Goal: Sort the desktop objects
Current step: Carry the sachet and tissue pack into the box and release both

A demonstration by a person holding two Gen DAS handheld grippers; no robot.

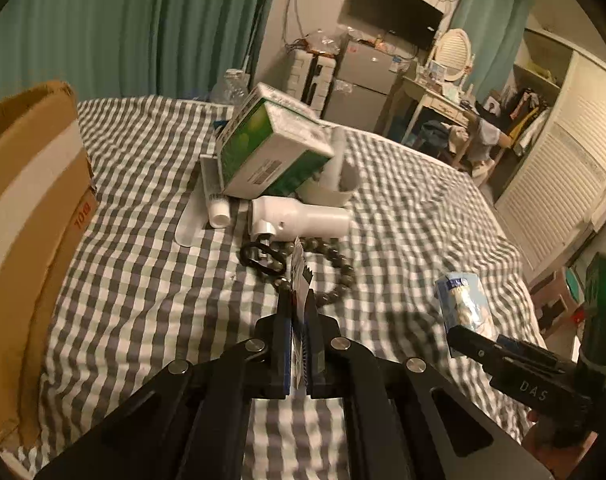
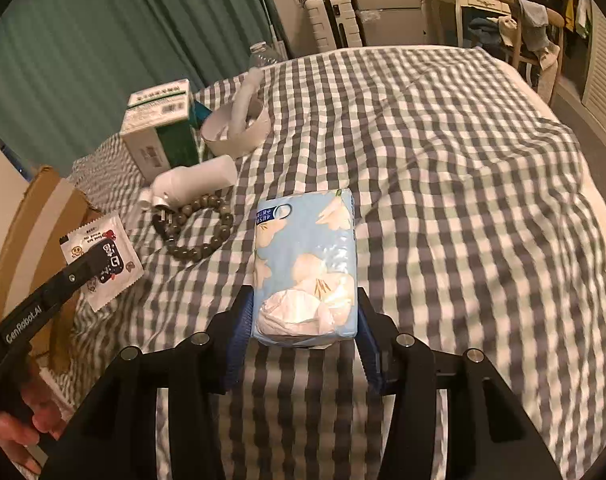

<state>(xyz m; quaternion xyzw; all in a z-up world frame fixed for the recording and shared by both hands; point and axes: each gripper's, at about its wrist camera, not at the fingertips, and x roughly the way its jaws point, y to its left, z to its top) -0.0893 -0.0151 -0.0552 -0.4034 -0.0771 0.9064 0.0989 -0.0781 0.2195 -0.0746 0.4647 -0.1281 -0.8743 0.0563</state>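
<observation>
My left gripper (image 1: 298, 300) is shut on a small white sachet (image 1: 301, 268) with cartoon prints, seen edge-on between the jaws. In the right wrist view the same sachet (image 2: 111, 240) hangs above the checked bedcover (image 2: 443, 200), close to a cardboard box (image 2: 43, 216). My right gripper (image 2: 303, 300) is shut on a light blue tissue pack (image 2: 303, 240) with white flowers, the pads pressing on its two long sides. The left wrist view shows that pack (image 1: 463, 296) at the right, lifted off the cover.
A pile lies further back on the cover: a green and white carton (image 1: 271, 148), a white bowl (image 1: 335, 188) holding a tube, a white bottle (image 1: 303, 218), a bead bracelet (image 1: 335, 280), a black clip (image 1: 263, 258). The cardboard box (image 1: 27, 208) stands at the left.
</observation>
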